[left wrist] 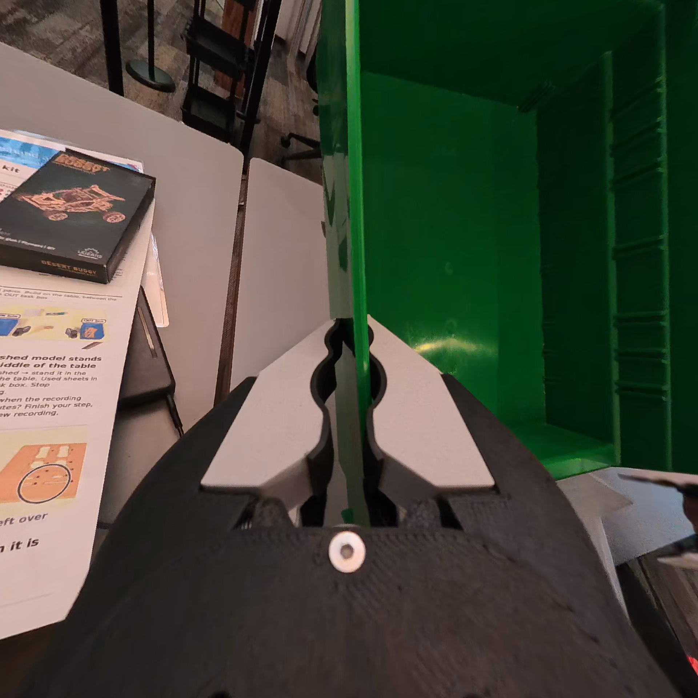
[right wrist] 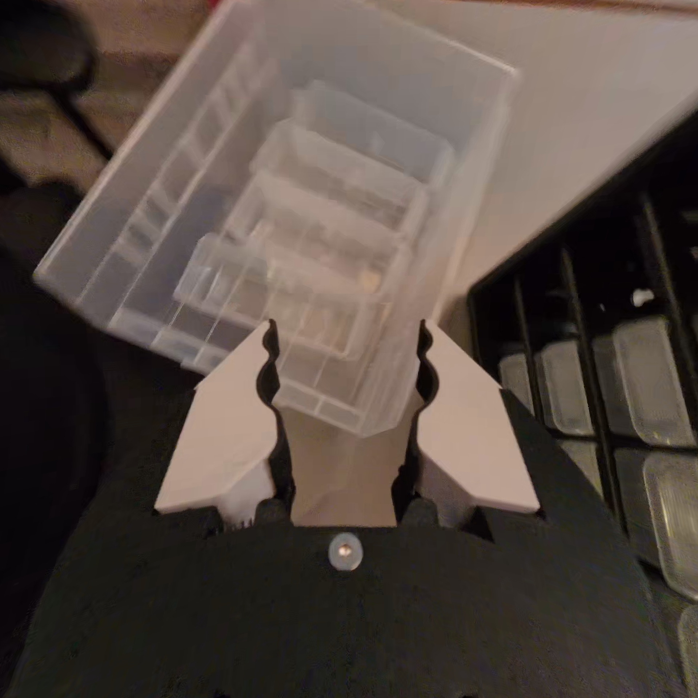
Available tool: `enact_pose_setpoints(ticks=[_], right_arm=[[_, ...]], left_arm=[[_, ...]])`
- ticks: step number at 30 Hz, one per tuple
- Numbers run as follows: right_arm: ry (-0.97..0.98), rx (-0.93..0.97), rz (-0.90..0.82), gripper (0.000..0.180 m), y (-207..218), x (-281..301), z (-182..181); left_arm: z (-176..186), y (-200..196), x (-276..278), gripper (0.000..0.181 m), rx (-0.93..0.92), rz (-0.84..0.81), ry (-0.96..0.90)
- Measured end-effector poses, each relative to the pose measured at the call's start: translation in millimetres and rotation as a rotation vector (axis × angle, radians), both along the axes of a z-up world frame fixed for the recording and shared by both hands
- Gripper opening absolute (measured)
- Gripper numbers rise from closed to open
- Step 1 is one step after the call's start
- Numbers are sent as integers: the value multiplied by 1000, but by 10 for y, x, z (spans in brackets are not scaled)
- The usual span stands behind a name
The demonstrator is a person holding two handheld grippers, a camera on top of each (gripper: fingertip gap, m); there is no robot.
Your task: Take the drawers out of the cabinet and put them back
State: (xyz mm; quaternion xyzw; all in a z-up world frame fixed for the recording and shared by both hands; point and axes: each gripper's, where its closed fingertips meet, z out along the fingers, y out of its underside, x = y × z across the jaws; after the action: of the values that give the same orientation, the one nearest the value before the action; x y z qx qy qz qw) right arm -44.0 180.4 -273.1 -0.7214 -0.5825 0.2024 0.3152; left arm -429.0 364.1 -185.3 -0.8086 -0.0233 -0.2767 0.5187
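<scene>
On the left side, left gripper (left wrist: 352, 332): its two grey fingers (left wrist: 279, 411) are pressed together on the thin wall of a green bin (left wrist: 445, 211), so the wall stands upright between them and the jaws are almost fully closed.
Green bin: it fills the right half of the left wrist view; the inside is open to the camera, and the right inner wall has ribs like slots.
Grey table (left wrist: 196, 196): it lies to the left of the green bin, with a seam running from near to far.
Black box (left wrist: 71, 211): it is flat, with a picture of a wooden buggy on top, and it lies on printed paper sheets (left wrist: 49, 415) at the left of the table.
Right gripper (right wrist: 347, 328): the fingers are well apart, wide open; a small clear drawer (right wrist: 340, 377) is seen between the tips, but I cannot tell if the pads touch it, because the picture is blurred.
Clear drawers: several small ones lie stacked, one overlapping the next, inside a big clear bin (right wrist: 158, 181) on the table, just beyond the fingertips.
Black cabinet (right wrist: 566, 287): it stands at the right of the right wrist view; some slots in the far rows look dark, and nearer slots hold clear drawer fronts (right wrist: 642, 381).
</scene>
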Motion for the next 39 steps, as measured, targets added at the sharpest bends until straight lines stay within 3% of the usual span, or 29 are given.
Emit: enact_pose_setpoints(ticks=[5,9,11,19,29,34,38,39], right_arm=[[-187,172,432,50,-801,16,-315],[-388,246,537,35,-862,54,-783],[-377,213,550,31,-884,-39,-877],[-339,111,418,29,-641,-652,-881],[-159,-67,43,25,110,-1813,-856],[-122,-65,-25,20,422,-2441,-825],[-67,-85,5,47,487,-2748,-743],[-16,-84,28,44,438,-2772,-641]], left_arm=[[81,-25,8,5,17,0,-11],[89,-34,42,6,13,-4,1],[95,-36,61,5,13,-7,1],[486,-150,87,6,94,-3,15],[923,-407,-166,6,208,54,-3],[1110,-525,-286,5,260,78,-10],[1229,-587,-286,5,290,77,-9],[1252,-595,-277,5,295,75,-6]])
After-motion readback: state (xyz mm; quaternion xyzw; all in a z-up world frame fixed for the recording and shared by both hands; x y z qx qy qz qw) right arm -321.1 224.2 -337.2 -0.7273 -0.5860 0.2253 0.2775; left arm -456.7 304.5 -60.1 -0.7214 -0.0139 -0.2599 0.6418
